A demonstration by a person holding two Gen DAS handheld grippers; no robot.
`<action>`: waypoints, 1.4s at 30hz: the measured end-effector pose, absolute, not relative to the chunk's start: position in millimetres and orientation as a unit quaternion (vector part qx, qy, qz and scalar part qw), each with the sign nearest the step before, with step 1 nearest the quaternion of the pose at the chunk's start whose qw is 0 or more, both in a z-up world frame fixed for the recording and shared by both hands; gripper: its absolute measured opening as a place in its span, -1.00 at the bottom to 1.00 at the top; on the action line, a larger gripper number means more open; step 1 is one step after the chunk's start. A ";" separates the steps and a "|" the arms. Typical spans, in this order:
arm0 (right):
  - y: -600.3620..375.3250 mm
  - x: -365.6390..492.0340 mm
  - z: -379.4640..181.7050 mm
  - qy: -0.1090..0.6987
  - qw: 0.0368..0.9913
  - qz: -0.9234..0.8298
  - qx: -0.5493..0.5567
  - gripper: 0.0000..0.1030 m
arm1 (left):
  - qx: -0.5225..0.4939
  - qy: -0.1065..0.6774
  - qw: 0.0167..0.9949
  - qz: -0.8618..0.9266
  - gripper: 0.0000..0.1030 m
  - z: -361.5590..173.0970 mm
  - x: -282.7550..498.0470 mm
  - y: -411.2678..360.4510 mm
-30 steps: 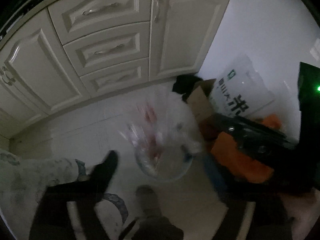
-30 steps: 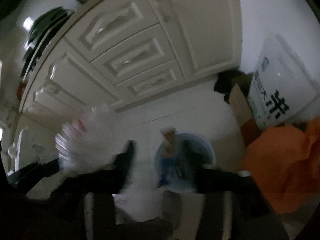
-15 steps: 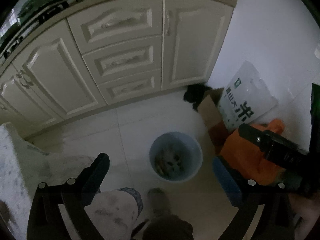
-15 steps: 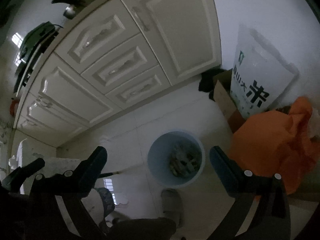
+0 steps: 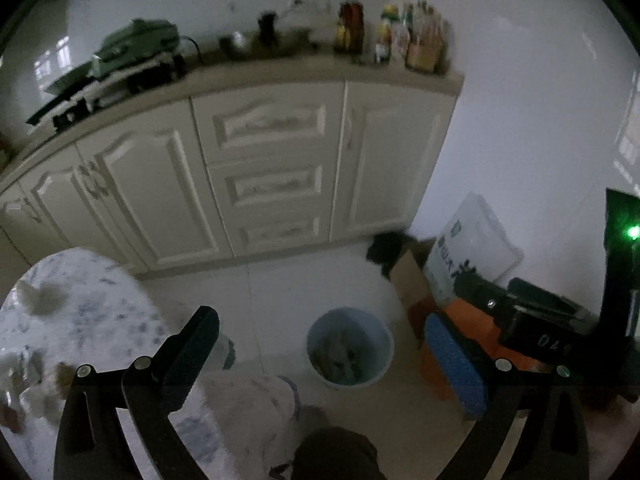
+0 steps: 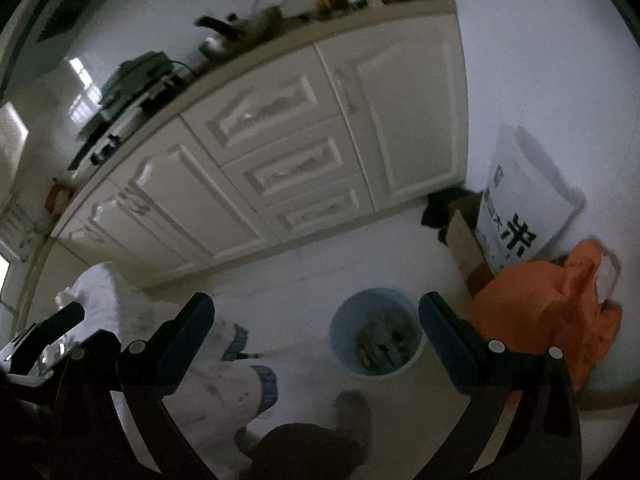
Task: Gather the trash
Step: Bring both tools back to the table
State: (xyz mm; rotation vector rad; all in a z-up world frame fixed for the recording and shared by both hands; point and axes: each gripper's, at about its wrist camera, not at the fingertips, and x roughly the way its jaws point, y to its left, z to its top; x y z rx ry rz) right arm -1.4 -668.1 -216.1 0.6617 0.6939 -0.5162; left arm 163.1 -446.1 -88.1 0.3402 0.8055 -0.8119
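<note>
The blue bin [image 5: 350, 347] sits on the pale floor below the cream cabinets [image 5: 264, 184], trash heaped inside. Above it, the left gripper [image 5: 324, 354] and right gripper [image 6: 316, 330] both gape wide, empty. An orange bag [image 6: 548, 312] slumps just beside the bin.

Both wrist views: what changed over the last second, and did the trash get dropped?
A second ago each claw held clear crumpled plastic above the blue bin. Now the left claw and right claw are open and empty; their jaws have just been opening. Both have lifted, bringing the countertop into view. The bin, orange bag and white sack stayed put.
</note>
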 end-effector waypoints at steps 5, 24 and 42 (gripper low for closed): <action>-635.4 0.2 -180.1 0.314 0.874 -0.230 0.291 1.00 | 0.134 0.337 0.855 -0.371 0.97 -44.3 129.9 -378.1; -440.6 36.1 -50.7 0.218 0.961 -0.069 0.156 1.00 | 0.026 0.234 0.947 -0.221 0.99 35.6 6.1 -97.2; -310.3 49.4 -28.3 0.201 0.975 0.033 0.089 1.00 | -0.014 0.187 0.979 -0.083 0.99 43.3 -113.1 2.5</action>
